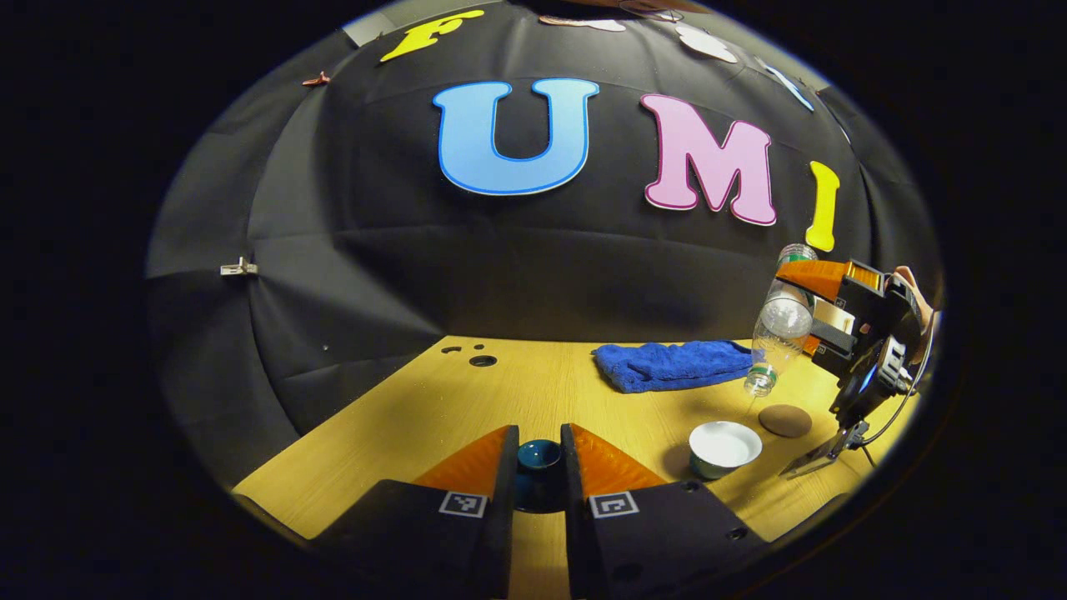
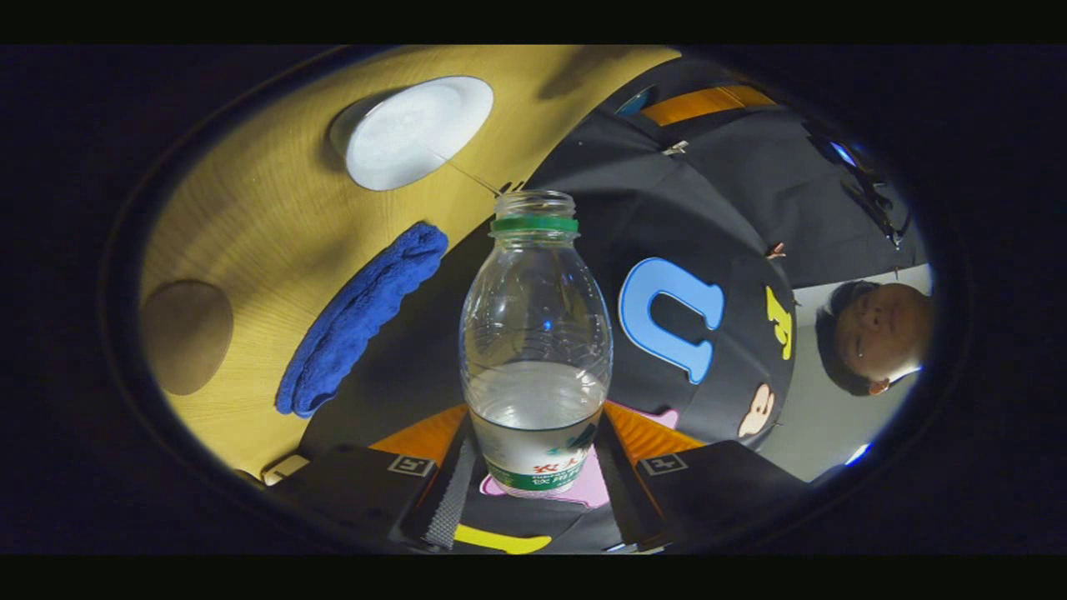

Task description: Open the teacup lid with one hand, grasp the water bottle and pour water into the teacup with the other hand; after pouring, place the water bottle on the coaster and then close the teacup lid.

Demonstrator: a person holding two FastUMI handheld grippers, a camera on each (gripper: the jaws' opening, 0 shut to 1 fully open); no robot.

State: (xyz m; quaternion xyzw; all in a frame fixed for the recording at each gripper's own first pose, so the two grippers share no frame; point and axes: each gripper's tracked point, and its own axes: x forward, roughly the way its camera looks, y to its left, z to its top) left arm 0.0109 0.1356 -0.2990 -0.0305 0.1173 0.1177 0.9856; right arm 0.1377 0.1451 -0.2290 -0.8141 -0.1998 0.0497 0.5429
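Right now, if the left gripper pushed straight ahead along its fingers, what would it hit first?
Nothing soon: the left gripper, clamped on the teacup lid, points over bare table toward the booth wall, though depth is unclear.

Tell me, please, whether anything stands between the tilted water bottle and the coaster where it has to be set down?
Nothing visible does. The water bottle hangs tilted in the right gripper, just above the bare coaster. The teacup stands beside the coaster and the blue towel lies behind, both off the path.

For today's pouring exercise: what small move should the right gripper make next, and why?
Probably keep the tilt briefly, then right the bottle. The right gripper holds it neck-down over the open teacup, a thin stream shows, and water remains; the coaster lies beside.
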